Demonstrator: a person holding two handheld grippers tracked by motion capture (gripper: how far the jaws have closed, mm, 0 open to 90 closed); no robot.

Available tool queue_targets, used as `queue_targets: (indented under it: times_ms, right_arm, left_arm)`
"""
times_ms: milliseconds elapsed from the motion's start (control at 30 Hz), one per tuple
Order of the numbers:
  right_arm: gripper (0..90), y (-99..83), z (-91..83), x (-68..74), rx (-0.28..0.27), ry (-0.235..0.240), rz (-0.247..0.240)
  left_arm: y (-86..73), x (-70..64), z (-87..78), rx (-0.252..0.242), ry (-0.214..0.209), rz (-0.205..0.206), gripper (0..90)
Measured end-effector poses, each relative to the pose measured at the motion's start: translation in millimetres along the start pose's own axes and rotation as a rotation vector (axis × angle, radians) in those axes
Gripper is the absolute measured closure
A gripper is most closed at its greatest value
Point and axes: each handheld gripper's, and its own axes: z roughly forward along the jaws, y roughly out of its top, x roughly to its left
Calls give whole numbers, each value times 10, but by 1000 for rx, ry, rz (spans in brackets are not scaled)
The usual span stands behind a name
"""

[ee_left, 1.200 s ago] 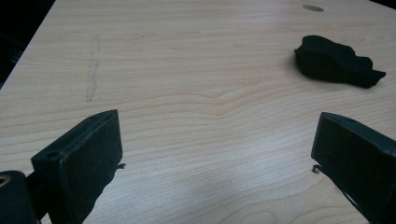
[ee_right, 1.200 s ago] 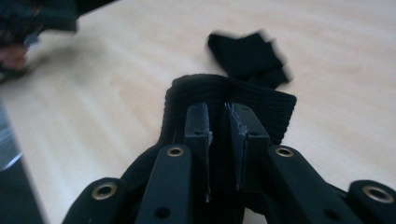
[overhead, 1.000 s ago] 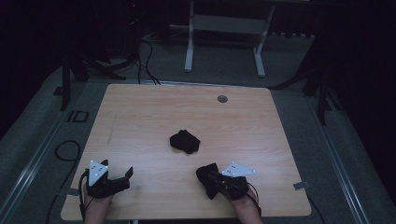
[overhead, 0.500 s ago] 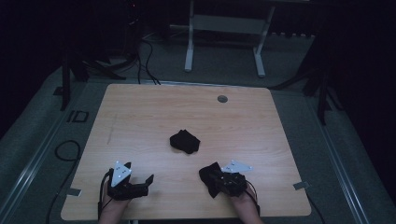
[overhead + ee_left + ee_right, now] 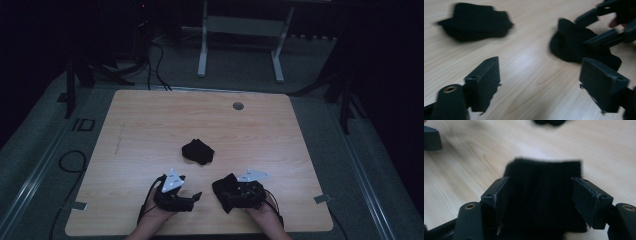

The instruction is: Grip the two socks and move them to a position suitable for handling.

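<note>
A: High view puts both tongs at the near edge of the wooden surface point(image 5: 150, 115). Where's the cloth?

B: One black cloth point(image 5: 223, 186) lies flat between the jaws of the right tongs point(image 5: 544, 195), which stand wide apart around it, not pinching. A second crumpled cloth point(image 5: 197, 151) sits near mid-surface, apart from both.

A: And the left tongs point(image 5: 541, 82)?

B: Spread wide, holding nothing, just beside the right ones and pointing at their cloth
</note>
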Motion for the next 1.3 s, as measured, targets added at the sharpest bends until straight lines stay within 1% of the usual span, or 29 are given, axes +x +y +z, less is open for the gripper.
queue_targets:
  times_ms: [33, 67, 100, 133, 200, 233, 300, 333, 367, 433, 500, 567, 600, 667, 733, 767, 800, 833, 867, 933, 967, 1000, 1033, 1067, 1100, 1133, 1200, 1233, 1300]
  right_arm:
    - [310, -28, 32, 10, 7, -18, -13]
    - [348, -43, 36, 25, 4, -41, -43]
    - [408, -40, 31, 35, 13, -59, -68]
    - [498, -35, 22, 37, 18, -66, -80]
    - [624, -51, 19, 34, 5, -79, -98]
    - [692, -58, 20, 33, -2, -84, -108]
    - [739, -43, 19, 24, 1, -86, -114]
    - [752, -29, 8, 18, 1, -83, -104]
    - [756, -18, -18, 17, -20, -61, -94]
    - [757, 15, -98, 54, -63, -41, -105]
    - [757, 71, -193, 89, -106, 6, -104]
    - [757, 132, -282, 123, -132, 26, -109]
    - [757, 160, -328, 138, -147, 42, -109]
    - [757, 209, -399, 173, -162, 62, -120]
    - [757, 235, -443, 210, -170, 74, -134]
    - [757, 235, -443, 210, -170, 74, -134]
    - [756, 244, -453, 230, -167, 86, -141]
    - [756, 256, -471, 264, -169, 88, -155]
    - [756, 262, -475, 270, -171, 94, -158]
    - [756, 267, -480, 266, -176, 97, -152]
    - [756, 267, -480, 266, -176, 97, -152]
    - [756, 267, -481, 255, -177, 105, -140]
    - [755, 262, -479, 232, -175, 106, -133]
    - [756, 258, -476, 223, -175, 106, -131]
    - [755, 253, -471, 216, -173, 105, -128]
    - [755, 248, -467, 213, -171, 103, -130]
    - [754, 241, -460, 202, -172, 100, -129]
    - [753, 238, -458, 195, -172, 95, -126]
    - [753, 234, -454, 176, -172, 87, -119]
  left_arm:
    - [18, -21, 49, 12, -13, 11, 193]
    - [33, -40, 93, 21, -22, 17, 194]
    - [43, -55, 129, 26, -34, 26, 206]
    - [51, -63, 159, 29, -45, 32, 231]
    - [65, -64, 215, 42, -68, 36, 247]
    - [67, -61, 228, 41, -72, 41, 281]
    - [76, -47, 252, 50, -92, 42, 299]
    - [81, -45, 256, 50, -97, 42, 316]
    - [86, -45, 253, 45, -103, 45, 328]
    - [106, -44, 240, 39, -121, 54, 328]
    - [136, -38, 221, 25, -146, 55, 328]
    - [165, -25, 216, 14, -153, 61, 328]
    - [179, -11, 213, 1, -161, 52, 328]
    - [211, 17, 196, -23, -196, 28, 328]
    - [250, 19, 172, -39, -217, 34, 338]
    - [250, 19, 172, -39, -217, 34, 370]
    - [284, 8, 158, -48, -225, 68, 370]
    - [295, 2, 159, -52, -238, 73, 436]
    - [303, -1, 165, -52, -246, 77, 467]
    - [304, -9, 171, -61, -272, 73, 575]
    - [304, -9, 171, -61, -272, 73, 610]
    - [300, -19, 179, -62, -293, 68, 610]
    - [298, -31, 180, -65, -284, 69, 747]
    - [298, -34, 178, -64, -277, 67, 820]
    - [301, -32, 176, -62, -275, 63, 849]
    - [303, -35, 169, -60, -270, 65, 860]
    - [313, -55, 156, -45, -236, 84, 867]
    - [316, -57, 148, -42, -234, 80, 868]
    - [319, -61, 128, -33, -221, 90, 871]
